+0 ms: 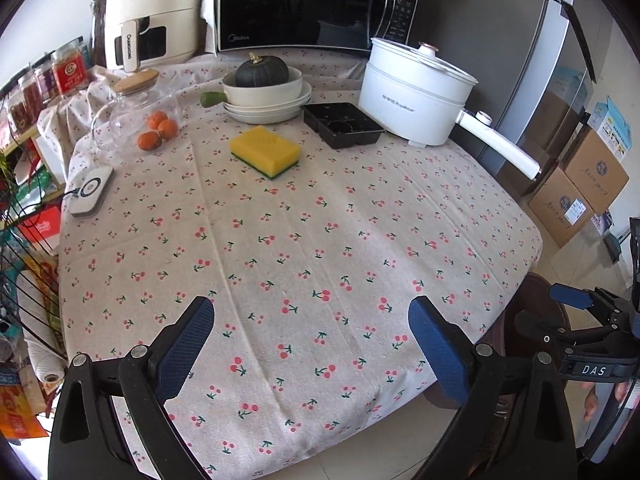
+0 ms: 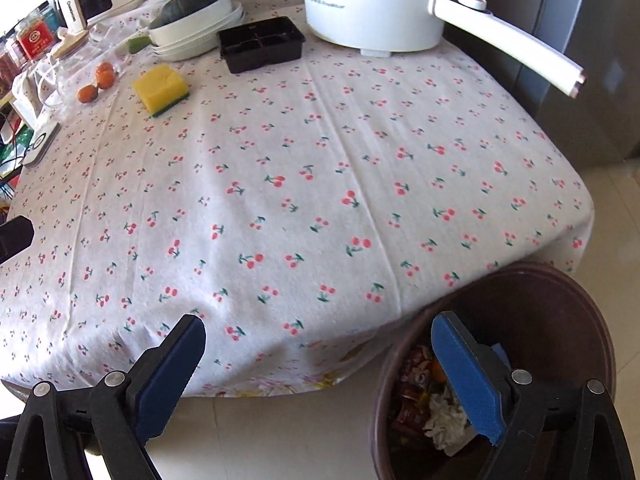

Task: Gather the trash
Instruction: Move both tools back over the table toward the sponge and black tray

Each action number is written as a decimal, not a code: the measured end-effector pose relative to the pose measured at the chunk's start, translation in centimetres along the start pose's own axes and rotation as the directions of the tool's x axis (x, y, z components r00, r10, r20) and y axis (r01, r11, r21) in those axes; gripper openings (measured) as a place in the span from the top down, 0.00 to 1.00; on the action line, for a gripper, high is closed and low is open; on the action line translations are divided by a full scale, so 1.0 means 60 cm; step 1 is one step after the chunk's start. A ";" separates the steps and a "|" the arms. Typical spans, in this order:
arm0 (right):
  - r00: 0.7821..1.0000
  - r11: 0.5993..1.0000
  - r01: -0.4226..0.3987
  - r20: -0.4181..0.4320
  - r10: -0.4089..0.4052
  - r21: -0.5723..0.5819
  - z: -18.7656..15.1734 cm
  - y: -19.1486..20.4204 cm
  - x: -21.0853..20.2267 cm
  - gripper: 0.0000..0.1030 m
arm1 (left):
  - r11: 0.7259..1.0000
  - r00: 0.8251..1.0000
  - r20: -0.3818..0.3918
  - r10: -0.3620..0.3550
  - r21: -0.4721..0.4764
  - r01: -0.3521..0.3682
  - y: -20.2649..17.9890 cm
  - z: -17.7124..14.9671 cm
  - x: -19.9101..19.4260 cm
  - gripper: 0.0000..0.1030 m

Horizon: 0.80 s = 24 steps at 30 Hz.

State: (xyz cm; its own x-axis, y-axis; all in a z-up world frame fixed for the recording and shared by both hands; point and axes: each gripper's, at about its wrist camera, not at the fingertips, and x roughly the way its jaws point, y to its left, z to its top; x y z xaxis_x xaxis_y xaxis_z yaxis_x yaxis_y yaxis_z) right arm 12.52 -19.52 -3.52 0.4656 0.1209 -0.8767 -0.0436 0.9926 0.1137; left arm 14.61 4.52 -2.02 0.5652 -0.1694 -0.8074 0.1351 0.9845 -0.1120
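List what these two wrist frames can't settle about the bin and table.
- Trash bin contents: right wrist view shows wrappers and tissue, but the right gripper finger covers part; depth unclear.
- Bin in left wrist view: mostly behind the left gripper finger.
- Black tray compartments: too dark to tell whether anything is inside.

"CHANGHONG" is printed on the air fryer (image 1: 154, 12), "Midea" on the microwave (image 1: 316, 4), "Royalstar" on the white electric pot (image 1: 412, 92), and "DAS" on the right gripper (image 1: 594, 370).
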 end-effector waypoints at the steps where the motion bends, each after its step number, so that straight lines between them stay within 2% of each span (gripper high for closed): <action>1: 1.000 1.000 -0.004 0.000 0.004 -0.002 0.007 0.006 0.003 0.08 | 1.000 1.000 -0.003 0.006 -0.007 -0.006 0.008 0.004 0.002 0.04; 7: 0.999 0.999 -0.034 0.001 0.034 0.007 0.050 0.036 0.027 0.07 | 0.997 0.999 -0.026 0.031 -0.074 -0.033 0.064 0.026 0.031 0.04; 12: 0.999 0.999 -0.040 -0.004 0.040 0.011 0.082 0.050 0.054 0.07 | 0.989 0.998 -0.063 -0.005 -0.145 -0.004 0.094 0.054 0.080 0.04; 18: 0.999 0.998 -0.039 -0.027 0.040 0.046 0.109 0.038 0.086 0.07 | 0.985 0.997 -0.070 0.027 -0.167 -0.039 0.103 0.125 0.162 0.04; 24: 0.996 0.994 -0.072 -0.041 0.076 0.082 0.167 0.012 0.119 0.06 | 0.954 0.998 -0.045 0.034 -0.297 -0.045 0.124 0.207 0.253 0.04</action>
State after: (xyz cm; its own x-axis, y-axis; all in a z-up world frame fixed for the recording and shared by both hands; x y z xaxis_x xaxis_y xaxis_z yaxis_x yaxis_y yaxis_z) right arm 24.68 -18.11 -5.02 0.4240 0.1964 -0.8841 -0.0049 0.9767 0.2146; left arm 34.29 8.70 -7.94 0.5324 -0.1340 -0.8358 -0.1389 0.9602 -0.2424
